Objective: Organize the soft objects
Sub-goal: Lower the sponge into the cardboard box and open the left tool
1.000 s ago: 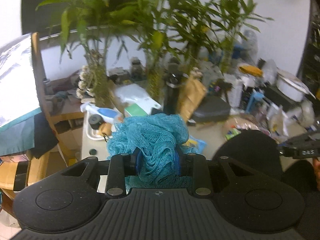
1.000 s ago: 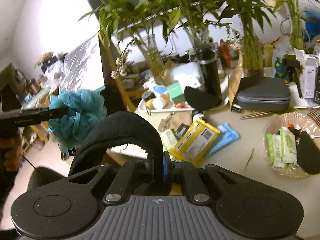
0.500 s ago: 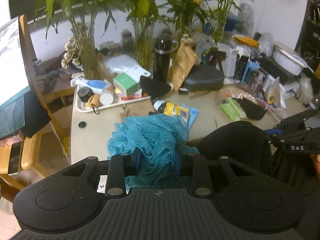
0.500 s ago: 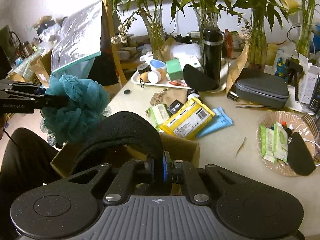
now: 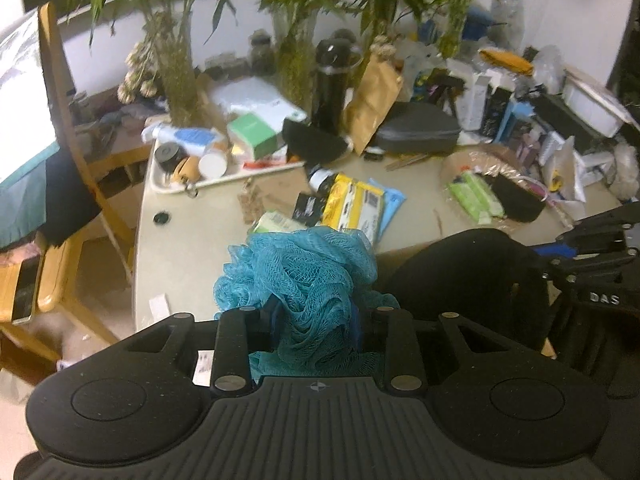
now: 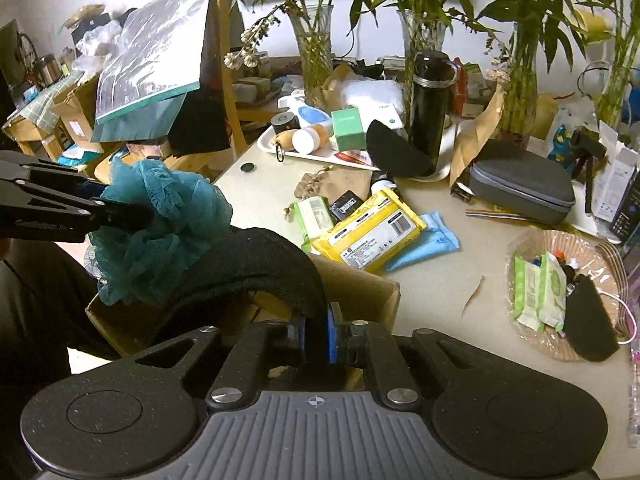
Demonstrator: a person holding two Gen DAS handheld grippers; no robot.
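Note:
My left gripper (image 5: 316, 320) is shut on a teal mesh bath pouf (image 5: 304, 276) and holds it in the air off the table's near edge. The pouf also shows in the right wrist view (image 6: 160, 220), at the left. My right gripper (image 6: 316, 328) is shut on a black curved soft pad (image 6: 248, 268), which arches up and to the left over an open cardboard box (image 6: 360, 284). The pad also shows in the left wrist view (image 5: 468, 276), at the right.
The table (image 6: 256, 200) holds yellow (image 6: 368, 232), blue and green wipe packs, a white tray (image 6: 320, 156) of small items, a black bottle (image 6: 430, 104), a grey case (image 6: 520, 188), glass vases with bamboo, and a woven basket (image 6: 560, 296). A wooden chair (image 5: 72, 152) stands at the left.
Both grippers have tilted down and come lower toward the table and box. The pouf has moved closer to the black pad. Both grips are unchanged.

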